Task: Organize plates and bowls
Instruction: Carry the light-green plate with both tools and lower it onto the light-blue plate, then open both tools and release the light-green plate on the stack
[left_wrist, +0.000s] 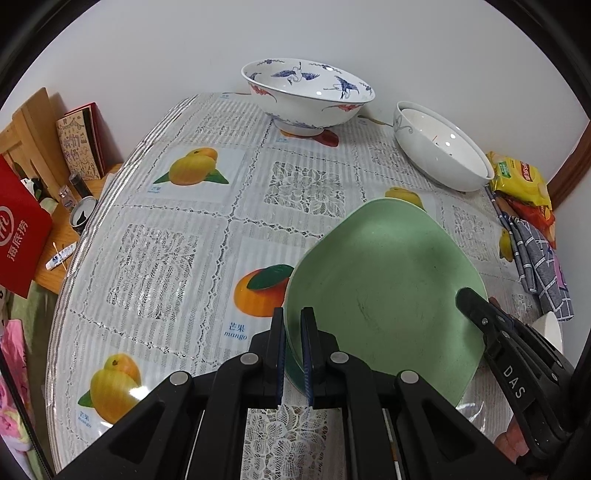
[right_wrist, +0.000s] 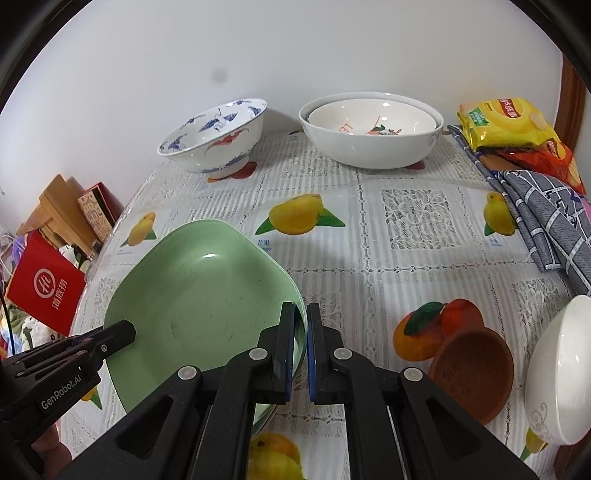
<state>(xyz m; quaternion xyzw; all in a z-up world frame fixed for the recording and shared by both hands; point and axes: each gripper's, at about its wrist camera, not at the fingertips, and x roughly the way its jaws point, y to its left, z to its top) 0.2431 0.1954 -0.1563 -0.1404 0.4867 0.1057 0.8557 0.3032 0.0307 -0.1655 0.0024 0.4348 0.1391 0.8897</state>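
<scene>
Both grippers on the green plate (right_wrist: 199, 295) rn — left gripper (left_wrist: 293, 354) has its jaws pinching the plate's left rim, right gripper (right_wrist: 301, 354) pinching the right rim, w/ the plate tilted over the surface (right_wrist: 369, 229). Behind the plate: crane-pattern bowl (right_wrist: 218, 136) & a nested white bowl stack (right_wrist: 369, 129) by the wall. Right of the plate — brown dish (right_wrist: 476, 373), then a white bowl (right_wrist: 561, 369).

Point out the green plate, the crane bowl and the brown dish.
green plate (right_wrist: 199, 291): right wrist view, inner floor.
crane bowl (left_wrist: 295, 107): left wrist view, outer wall.
brown dish (right_wrist: 476, 369): right wrist view, inside centre.
</scene>
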